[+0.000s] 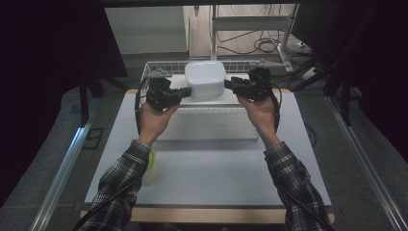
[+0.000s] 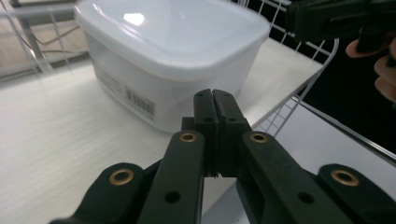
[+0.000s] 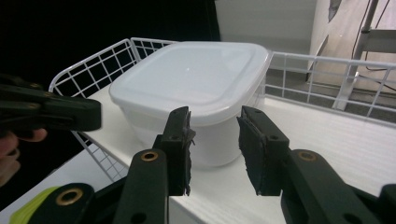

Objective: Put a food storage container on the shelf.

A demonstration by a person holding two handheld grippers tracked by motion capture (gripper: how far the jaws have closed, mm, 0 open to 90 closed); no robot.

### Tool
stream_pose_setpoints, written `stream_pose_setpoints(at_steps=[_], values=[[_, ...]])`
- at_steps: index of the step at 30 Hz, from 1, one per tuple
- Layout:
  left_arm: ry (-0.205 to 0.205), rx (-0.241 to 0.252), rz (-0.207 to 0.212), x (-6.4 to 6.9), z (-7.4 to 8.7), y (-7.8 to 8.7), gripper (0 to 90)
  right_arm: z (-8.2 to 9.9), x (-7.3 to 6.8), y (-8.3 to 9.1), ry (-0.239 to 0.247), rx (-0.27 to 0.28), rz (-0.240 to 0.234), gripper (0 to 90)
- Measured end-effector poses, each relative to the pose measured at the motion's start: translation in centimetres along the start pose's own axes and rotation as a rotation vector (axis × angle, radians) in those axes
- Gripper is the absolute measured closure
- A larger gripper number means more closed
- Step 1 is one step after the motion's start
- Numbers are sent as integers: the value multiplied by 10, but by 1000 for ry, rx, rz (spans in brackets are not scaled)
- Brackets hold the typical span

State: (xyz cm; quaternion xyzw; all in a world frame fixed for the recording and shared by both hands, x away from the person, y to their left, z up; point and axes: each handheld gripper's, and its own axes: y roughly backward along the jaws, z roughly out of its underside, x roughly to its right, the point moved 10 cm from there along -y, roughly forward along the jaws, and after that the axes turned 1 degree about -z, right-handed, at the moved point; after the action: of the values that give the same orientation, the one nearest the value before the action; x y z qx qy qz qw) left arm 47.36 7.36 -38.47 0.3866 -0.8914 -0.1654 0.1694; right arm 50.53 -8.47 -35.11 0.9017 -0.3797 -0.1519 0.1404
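A white square container (image 1: 206, 77) with a snapped-on lid stands on a white shelf board inside a wire basket (image 1: 153, 66) at the far side of the table. My left gripper (image 1: 181, 94) is at the container's left front corner. In the left gripper view its jaws are pressed together with nothing between them, my left gripper (image 2: 212, 94) pointing at the container (image 2: 173, 51), whose wall carries a barcode label. My right gripper (image 1: 230, 85) is at the container's right side. Its jaws stand apart, my right gripper (image 3: 215, 122) just short of the container (image 3: 191, 79).
The wire basket (image 3: 93, 70) has low mesh walls on the sides and back. A raised white block (image 1: 207, 129) lies under it on the pale table (image 1: 216, 168). A yellow-green object (image 1: 153, 162) lies beside the left forearm. Dark curtains flank the table.
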Motion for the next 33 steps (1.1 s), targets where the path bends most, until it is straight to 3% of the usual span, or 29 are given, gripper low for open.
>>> stream_pose_setpoints(at_steps=[6,12,15,19,22,28,33], values=[[11,-16,-19,-5,3,-15,884,10,-2,3,2,-7,-17,633],[8,-25,-55,-11,0,-17,870,19,-1,6,-7,-13,-25,632],[14,-23,-49,-11,0,-16,862,22,-1,7,-4,-17,-25,631],[-1,-17,-27,-2,5,-11,827,30,-3,11,12,-24,-31,613],[-23,-16,-25,5,11,-6,722,39,-7,16,31,-31,-37,558],[-68,-9,-16,21,25,5,595,53,-14,22,66,-49,-48,469],[-97,-21,16,36,42,12,469,72,-22,28,96,-78,-66,390]])
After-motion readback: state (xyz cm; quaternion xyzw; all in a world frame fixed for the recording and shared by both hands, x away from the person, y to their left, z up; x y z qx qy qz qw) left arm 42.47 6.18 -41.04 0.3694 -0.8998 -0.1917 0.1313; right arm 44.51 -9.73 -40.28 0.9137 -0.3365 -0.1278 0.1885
